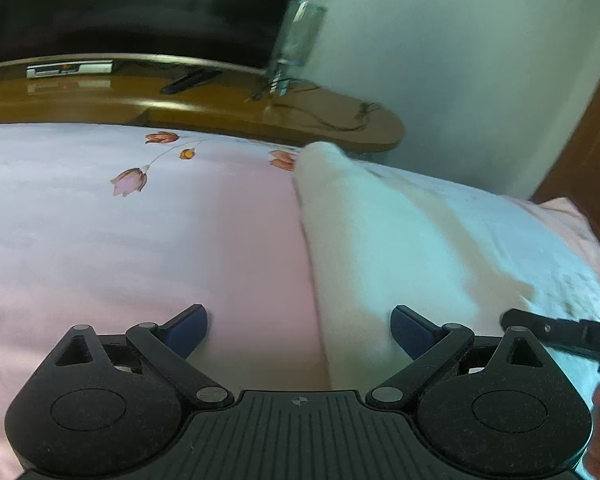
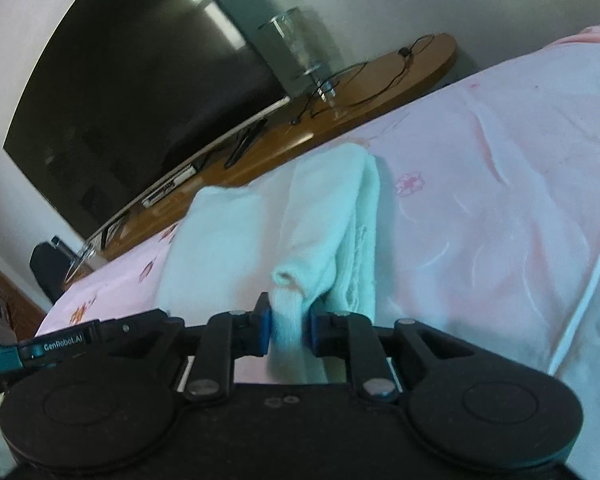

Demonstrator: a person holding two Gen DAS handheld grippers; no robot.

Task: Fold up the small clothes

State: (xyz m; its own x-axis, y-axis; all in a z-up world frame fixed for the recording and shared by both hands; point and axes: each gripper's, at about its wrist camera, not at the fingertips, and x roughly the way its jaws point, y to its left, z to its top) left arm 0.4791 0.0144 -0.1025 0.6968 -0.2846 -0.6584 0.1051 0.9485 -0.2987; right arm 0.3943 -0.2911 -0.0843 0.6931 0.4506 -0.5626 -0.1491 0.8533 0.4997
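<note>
Right gripper (image 2: 287,322) pinches the white garment (image 2: 260,232); left gripper (image 1: 299,330), marked "GenRobot.AI", gapes wide above the bedsheet (image 1: 120,248).

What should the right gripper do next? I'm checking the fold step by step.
Probably carry the pinched edge across the garment. The right gripper is shut on a bunched edge of the white garment, partly folded on the pink floral bedsheet; the left gripper is open, holding nothing.
</note>
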